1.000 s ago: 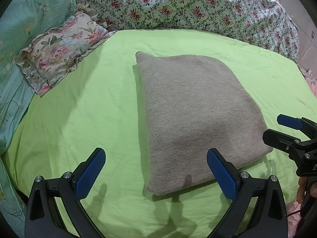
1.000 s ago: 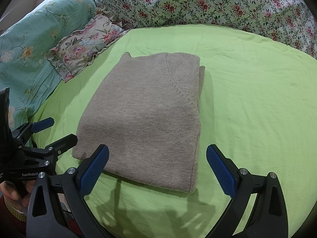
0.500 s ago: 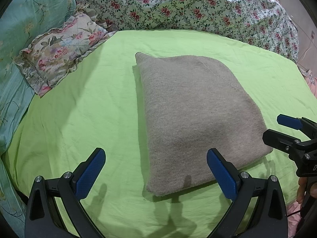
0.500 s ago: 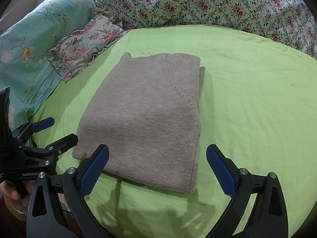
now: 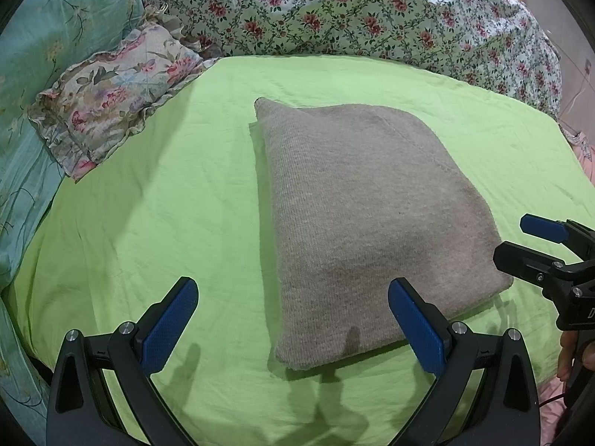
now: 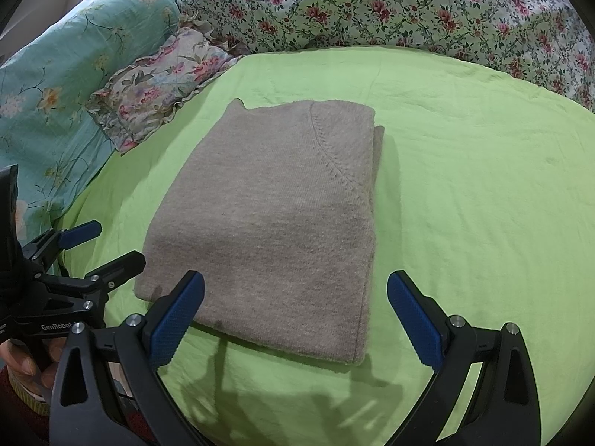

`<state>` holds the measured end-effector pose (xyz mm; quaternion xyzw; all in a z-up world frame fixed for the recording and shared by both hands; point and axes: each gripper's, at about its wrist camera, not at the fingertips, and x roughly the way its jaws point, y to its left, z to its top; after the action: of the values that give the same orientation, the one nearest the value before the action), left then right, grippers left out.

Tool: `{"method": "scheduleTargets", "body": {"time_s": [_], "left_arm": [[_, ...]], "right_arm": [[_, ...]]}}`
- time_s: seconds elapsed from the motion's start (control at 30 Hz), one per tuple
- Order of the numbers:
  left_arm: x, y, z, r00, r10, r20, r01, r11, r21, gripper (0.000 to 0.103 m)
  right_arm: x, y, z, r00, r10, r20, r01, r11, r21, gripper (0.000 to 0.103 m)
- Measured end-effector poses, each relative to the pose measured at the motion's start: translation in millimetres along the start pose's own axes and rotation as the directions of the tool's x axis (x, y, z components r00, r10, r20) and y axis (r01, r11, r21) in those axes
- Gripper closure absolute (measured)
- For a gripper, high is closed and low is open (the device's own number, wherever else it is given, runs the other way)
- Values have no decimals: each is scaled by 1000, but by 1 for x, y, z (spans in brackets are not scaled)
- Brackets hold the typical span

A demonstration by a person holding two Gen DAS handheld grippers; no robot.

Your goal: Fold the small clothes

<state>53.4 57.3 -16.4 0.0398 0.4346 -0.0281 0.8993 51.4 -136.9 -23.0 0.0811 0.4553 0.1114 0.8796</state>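
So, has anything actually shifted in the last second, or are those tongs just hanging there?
Nothing visibly changed. The folded grey sweater lies in the same spot on the green sheet, neither moved nor gripped. The left tongs and the right tongs stay open above its near edge, holding nothing. The floral pillow hasn't moved either.

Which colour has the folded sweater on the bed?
The sweater is plain grey-beige; the right wrist view shows it best.
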Motion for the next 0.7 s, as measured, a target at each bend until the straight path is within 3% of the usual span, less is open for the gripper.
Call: {"method": "scheduleTargets", "body": {"time_s": [0.7], "left_arm": [[2, 1, 5, 1000, 0, -4, 0, 1000, 3, 1]], "right_arm": [[3, -4, 7, 1000, 3, -5, -3, 1000, -4, 4]]}}
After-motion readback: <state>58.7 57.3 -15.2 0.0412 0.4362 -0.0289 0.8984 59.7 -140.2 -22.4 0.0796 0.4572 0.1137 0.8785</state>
